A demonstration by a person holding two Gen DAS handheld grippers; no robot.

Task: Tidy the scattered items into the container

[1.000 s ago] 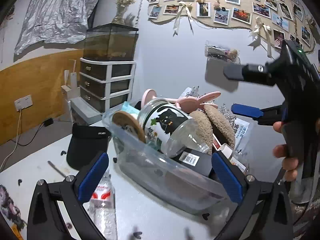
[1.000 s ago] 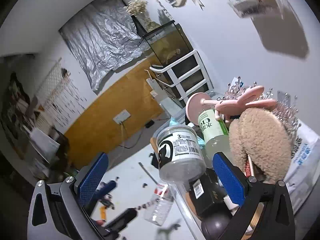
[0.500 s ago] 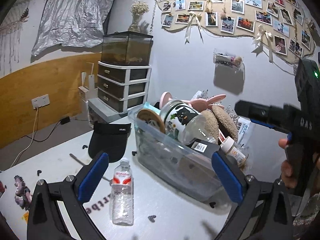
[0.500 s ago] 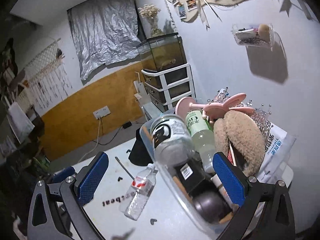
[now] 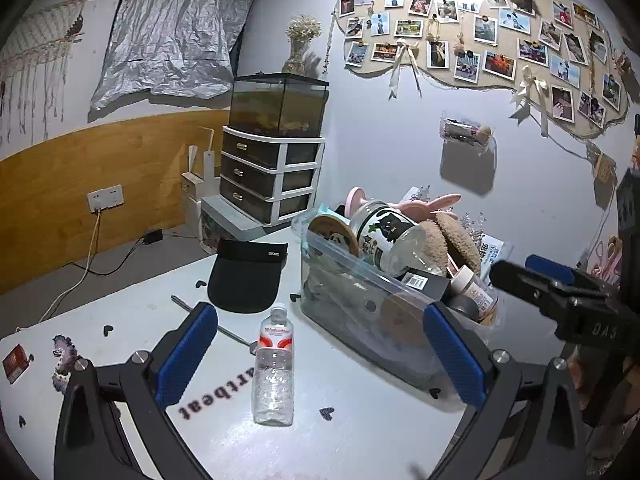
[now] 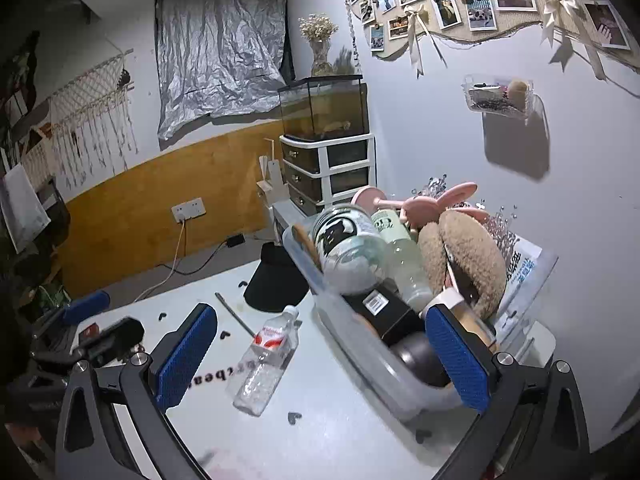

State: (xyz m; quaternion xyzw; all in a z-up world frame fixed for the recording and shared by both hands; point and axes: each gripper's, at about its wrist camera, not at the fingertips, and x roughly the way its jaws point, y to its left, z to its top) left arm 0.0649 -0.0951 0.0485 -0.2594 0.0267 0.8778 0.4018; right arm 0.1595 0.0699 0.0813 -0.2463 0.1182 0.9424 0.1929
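A clear plastic bin (image 5: 344, 280) stands on the white table, piled with a cat-label jar (image 5: 384, 232), a pink bunny mirror (image 5: 432, 202), a furry brown item and a black box. A clear water bottle (image 5: 274, 364) lies on the table left of the bin, with a black visor (image 5: 246, 276) behind it. My left gripper (image 5: 320, 332) is open and empty, back from the bottle. My right gripper (image 6: 320, 336) is also open and empty, above the table in front of the bin (image 6: 360, 344) and the bottle (image 6: 264, 360).
A thin metal rod (image 5: 208, 320), a small red box (image 5: 16, 360) and a purple trinket (image 5: 62, 356) lie on the left of the table. A drawer unit (image 5: 272, 184) with a glass tank stands behind. The wall is close behind the bin.
Both grippers have drawn back and away from the bin, so it looks smaller. The water bottle and more of the table have come into view. Both stay open.
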